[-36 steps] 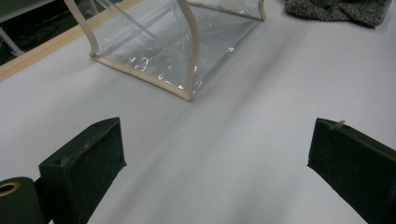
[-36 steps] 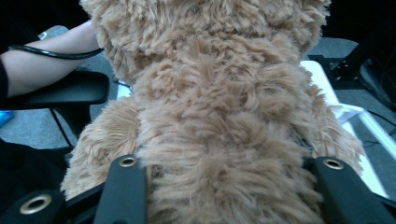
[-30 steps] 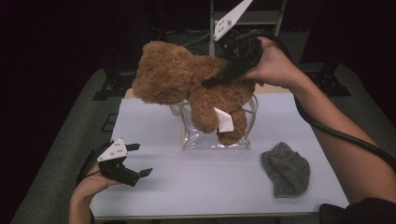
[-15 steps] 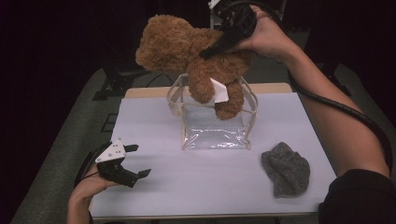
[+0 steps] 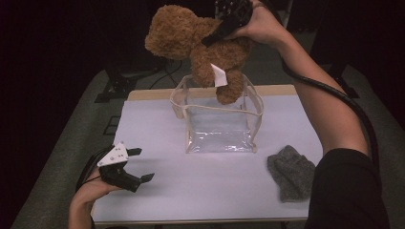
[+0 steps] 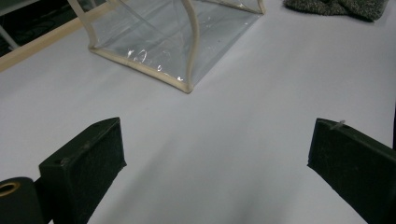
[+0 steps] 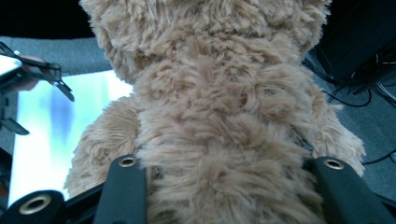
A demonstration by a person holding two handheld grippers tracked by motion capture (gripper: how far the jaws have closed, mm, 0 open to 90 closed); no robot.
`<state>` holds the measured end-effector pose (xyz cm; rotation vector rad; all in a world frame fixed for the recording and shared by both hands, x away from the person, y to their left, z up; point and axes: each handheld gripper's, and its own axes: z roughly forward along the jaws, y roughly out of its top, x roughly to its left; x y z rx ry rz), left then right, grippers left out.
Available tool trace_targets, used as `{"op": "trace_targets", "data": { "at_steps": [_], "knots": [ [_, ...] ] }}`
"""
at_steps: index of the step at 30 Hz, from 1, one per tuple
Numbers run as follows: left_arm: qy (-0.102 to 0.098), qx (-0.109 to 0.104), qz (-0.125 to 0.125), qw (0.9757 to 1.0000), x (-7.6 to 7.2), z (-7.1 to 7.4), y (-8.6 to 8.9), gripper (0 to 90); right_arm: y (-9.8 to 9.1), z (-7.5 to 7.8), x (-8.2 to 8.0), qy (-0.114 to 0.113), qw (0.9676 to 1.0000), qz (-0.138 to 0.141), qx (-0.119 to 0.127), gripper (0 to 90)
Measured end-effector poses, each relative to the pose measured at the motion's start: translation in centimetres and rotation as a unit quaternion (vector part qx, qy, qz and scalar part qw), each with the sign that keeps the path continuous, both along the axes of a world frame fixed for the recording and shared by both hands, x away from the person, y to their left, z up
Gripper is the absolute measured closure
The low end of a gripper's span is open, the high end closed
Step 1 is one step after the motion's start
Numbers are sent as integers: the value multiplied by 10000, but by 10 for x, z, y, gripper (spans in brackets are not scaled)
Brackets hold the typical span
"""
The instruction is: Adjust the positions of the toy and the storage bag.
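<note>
A brown teddy bear [image 5: 200,43] with a white tag hangs in the air above the far edge of the table, its legs over the rim of a clear plastic bag [image 5: 217,121] with cream trim. My right gripper [image 5: 217,33] is shut on the bear's body; in the right gripper view the fur [image 7: 219,140] bulges between both jaws. My left gripper [image 5: 141,164] rests at the table's near left corner, open and holding nothing. In the left gripper view the clear bag [image 6: 177,42] lies ahead on the white tabletop [image 6: 243,126].
A grey knitted cloth [image 5: 291,171] lies at the near right of the white table [image 5: 215,191], and it appears as the grey cloth [image 6: 336,7] at the top edge of the left gripper view. Dark floor, stands and cables surround the table.
My right gripper has carried the bear up and away from me, from low over the bag to high above its far rim. The left gripper has stayed put.
</note>
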<state>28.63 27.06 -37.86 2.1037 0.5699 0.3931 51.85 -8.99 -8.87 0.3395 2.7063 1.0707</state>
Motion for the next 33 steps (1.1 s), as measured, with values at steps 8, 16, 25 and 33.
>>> {"op": "trace_targets", "data": {
  "at_steps": [8, 16, 25, 33],
  "knots": [
    [44, 22, -20, 10000, 1, -3, 1, 31, 7, -20, -5, 65, 9999, 117, -91, 494],
    [84, 19, -48, 10000, -1, -5, -2, 30, 8, -41, -31, 278, 9988, 404, 80, 492],
    [108, 86, -113, 9998, 0, -6, -7, 30, -1, -65, -29, 484, 9982, 343, 103, 490],
    [58, 23, -94, 9999, -1, -3, -4, 31, -24, -77, 13, 659, 9974, -273, 65, 490]
  ]
}}
